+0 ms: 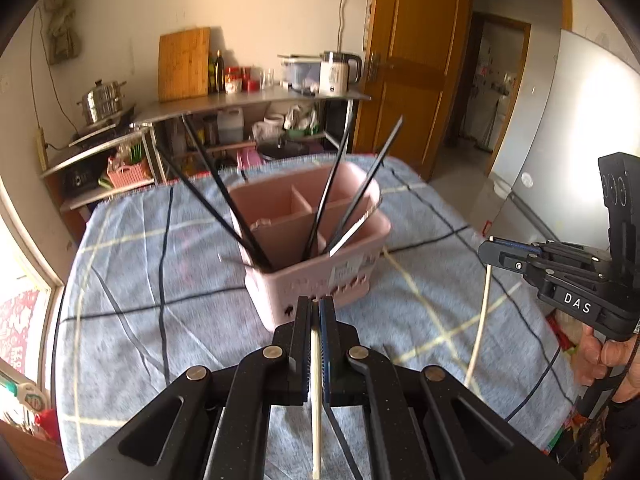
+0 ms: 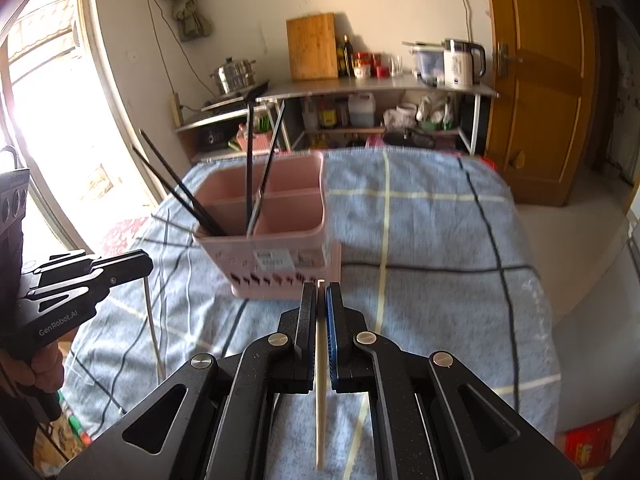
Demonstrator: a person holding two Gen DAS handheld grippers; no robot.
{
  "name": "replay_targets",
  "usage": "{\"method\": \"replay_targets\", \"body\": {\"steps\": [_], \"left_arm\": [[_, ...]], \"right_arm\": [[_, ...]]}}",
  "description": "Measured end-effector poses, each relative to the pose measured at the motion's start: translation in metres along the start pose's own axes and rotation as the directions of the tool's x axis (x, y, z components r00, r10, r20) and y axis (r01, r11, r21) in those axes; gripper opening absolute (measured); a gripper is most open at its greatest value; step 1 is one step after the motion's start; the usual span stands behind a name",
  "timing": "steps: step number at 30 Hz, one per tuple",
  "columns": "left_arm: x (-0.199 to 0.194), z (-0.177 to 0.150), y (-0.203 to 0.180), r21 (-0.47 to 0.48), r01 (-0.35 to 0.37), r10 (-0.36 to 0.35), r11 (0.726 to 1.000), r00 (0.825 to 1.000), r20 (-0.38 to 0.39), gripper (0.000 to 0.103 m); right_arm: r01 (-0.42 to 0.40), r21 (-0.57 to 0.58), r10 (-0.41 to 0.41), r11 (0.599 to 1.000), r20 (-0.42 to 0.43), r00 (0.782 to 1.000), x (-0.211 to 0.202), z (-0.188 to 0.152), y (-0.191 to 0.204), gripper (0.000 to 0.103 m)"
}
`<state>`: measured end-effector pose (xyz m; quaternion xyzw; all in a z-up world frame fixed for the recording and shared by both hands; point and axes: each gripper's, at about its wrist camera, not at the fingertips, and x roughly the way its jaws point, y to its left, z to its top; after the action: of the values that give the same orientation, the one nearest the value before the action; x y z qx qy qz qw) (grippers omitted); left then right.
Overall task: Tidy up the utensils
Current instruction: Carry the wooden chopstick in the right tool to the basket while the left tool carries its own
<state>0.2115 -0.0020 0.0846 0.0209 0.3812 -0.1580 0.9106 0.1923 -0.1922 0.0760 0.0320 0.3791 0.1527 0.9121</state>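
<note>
Partly done, judging from how things lie. Straight ahead of the left hand-held gripper [image 1: 315,312], and very near its tips, stands the pink holder [image 1: 280,292] on the cloth-covered counter [image 1: 132,280]. Inside it already lean four black chopsticks [image 1: 224,204]: two in the compartment ahead and to the left, two in the compartment ahead and to the right. Beside the right pair also rests something thin and silvery, too blurred to name. Not yet in the holder: two pale chopsticks. Clenched on the first pale chopstick [image 1: 316,380] is the left hand-held gripper, with the top end just showing between the tips and the long part hanging down toward the cloth. Clenched likewise on the second pale chopstick [image 2: 320,380] is the right hand-held gripper [image 2: 321,296], out to the right of the left one and a little apart from the holder, which lies ahead and slightly left of its tips. Left to do, probably: lift both pale sticks above the rim and drop them into one compartment. No other loose utensils visible on the cloth around either hand-held gripper, so likely close to the end.
</note>
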Motion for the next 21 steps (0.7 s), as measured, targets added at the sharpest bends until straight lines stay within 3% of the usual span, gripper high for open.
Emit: {"method": "replay_targets", "body": {"steps": [8, 21], "left_arm": [[-0.016, 0.010, 0.001, -0.006, 0.004, -0.004, 1.000, 0.999, 0.037, 0.003], [-0.029, 0.004, -0.002, -0.004, 0.009, -0.009, 1.000, 0.999, 0.045, 0.003]], "right_arm": [[0.001, -0.022, 0.001, 1.000, 0.056, 0.998, -0.017, 0.014, 0.004, 0.005], [0.002, -0.032, -0.001, 0.999, 0.054, 0.999, -0.028, 0.005, 0.005, 0.005]]}}
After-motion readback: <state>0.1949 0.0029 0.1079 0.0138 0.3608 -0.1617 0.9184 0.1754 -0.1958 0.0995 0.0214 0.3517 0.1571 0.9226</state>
